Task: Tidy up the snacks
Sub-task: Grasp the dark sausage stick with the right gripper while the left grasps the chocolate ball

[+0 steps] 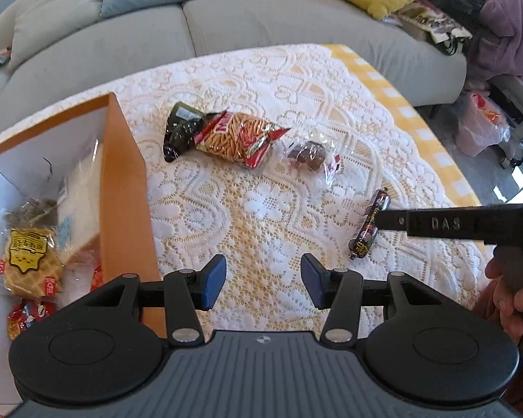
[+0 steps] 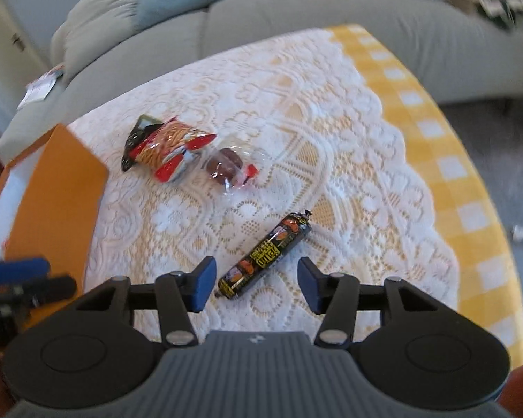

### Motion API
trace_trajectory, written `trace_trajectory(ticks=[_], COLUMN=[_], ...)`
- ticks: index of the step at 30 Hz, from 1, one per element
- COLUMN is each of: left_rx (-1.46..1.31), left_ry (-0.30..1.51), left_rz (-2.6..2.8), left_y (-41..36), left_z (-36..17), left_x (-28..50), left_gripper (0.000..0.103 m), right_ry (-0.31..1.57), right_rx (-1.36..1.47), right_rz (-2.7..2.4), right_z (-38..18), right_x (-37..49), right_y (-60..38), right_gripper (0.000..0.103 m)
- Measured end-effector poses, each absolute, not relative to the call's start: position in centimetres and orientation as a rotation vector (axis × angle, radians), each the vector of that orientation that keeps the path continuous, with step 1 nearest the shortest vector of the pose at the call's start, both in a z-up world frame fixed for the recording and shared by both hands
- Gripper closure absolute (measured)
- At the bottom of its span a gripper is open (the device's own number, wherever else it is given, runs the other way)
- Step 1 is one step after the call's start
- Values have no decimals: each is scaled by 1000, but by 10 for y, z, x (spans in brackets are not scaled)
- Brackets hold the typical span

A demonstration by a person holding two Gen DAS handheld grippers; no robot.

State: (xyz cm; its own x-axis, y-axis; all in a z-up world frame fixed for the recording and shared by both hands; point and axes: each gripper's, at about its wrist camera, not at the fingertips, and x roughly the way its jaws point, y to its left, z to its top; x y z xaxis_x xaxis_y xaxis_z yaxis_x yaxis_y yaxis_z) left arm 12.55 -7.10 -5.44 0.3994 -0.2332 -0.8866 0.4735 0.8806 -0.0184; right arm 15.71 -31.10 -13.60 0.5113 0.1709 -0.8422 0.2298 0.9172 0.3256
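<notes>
We note orange box (image 1: 122, 181) holds waffle pkt (image 1: 28, 261), red pkts, clear bag. Left gripper (image 1: 263, 282) wide, empty; right gripper (image 2: 256, 285) wide astride sausage stick (image 2: 265, 254).

Four snacks (image 1: 235, 137) on table, one box (image 1: 122, 181).

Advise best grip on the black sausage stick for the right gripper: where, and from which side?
Grip the sausage stick at mid-length, across its narrow round body, coming down from above. It lies flat and diagonal on the lace cloth, clear of other snacks, so roll the right gripper until its open fingers straddle the stick. Avoid the crimped ends.
</notes>
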Motion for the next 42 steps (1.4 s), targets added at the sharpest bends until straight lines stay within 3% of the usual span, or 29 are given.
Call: trace_trajectory(ticks=[8,20,26,40,41,42], left_rx=[281,287,360,426,447,462], left_ry=[1114,1044,986,964,954,943], left_rz=[-438,-527,-580,-797,-796,-796], left_y=[-88,-122,-148,-181,-183,-185], left_z=[-68,-69,-74,-108,-110,-113], left_x=[141,166,178,214,213,213], left_gripper=[45,45,39,39,39,38], right_ry=[1107,1110,995,1024,1025,1020], right_rx=[405,387,397,565,580,587], right_rz=[-114,-83,-85,-110,-102,-94], right_z=[-151,-154,-136,-150,-151,-151], right_x=[189,191,191,198,199,199], right_y=[-305,-306,-322,-352,-353,-354], right_gripper=[57,81,82,86,89,99])
